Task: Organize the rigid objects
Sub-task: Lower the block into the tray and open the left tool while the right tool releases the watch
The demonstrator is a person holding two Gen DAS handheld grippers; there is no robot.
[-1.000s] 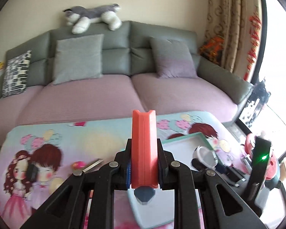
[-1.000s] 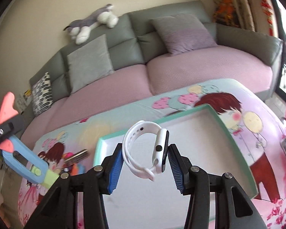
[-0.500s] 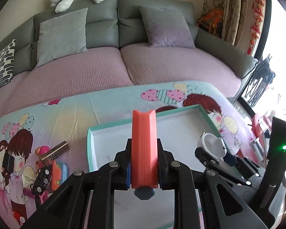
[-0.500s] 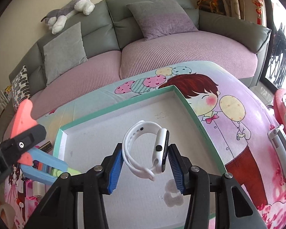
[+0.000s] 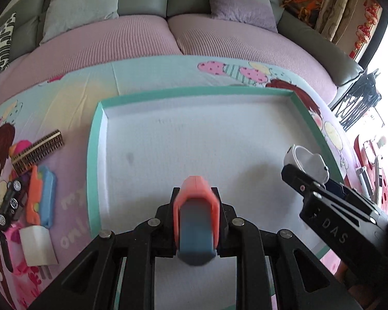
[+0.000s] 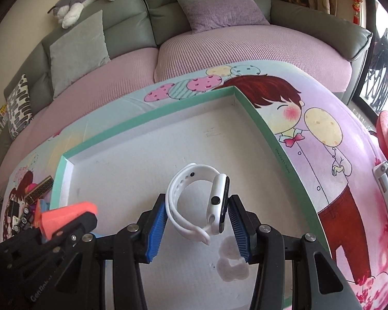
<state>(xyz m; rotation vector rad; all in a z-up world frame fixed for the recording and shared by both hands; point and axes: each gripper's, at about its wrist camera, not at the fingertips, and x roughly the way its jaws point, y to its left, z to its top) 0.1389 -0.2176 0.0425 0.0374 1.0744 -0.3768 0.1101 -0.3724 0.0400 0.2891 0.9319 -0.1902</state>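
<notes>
Behind your work stretches the sofa [image 6: 245, 51] with its pink seat cover, and in front of it the table [image 6: 323, 134] under a cartoon-printed cloth. On that cloth sits the shallow tray [image 5: 93, 160], green-rimmed with a white floor. Both of your grippers are poised over this tray.

Your left gripper [image 5: 195, 206] is clamped on an orange and blue clip [image 5: 195, 222], held above the tray's near middle with its orange end pointing forward. Your right gripper [image 6: 198, 222] has its blue pads pressed against a white smartwatch [image 6: 201, 201], strap looped to the left and dark face against the right pad, above the tray's floor near its right side.

Left of the tray on the cloth lie a brown patterned bar [image 5: 37, 152], an orange and blue toy [image 5: 41, 196], a black toy car [image 5: 10, 201] and a white block [image 5: 37, 245], close together.
</notes>
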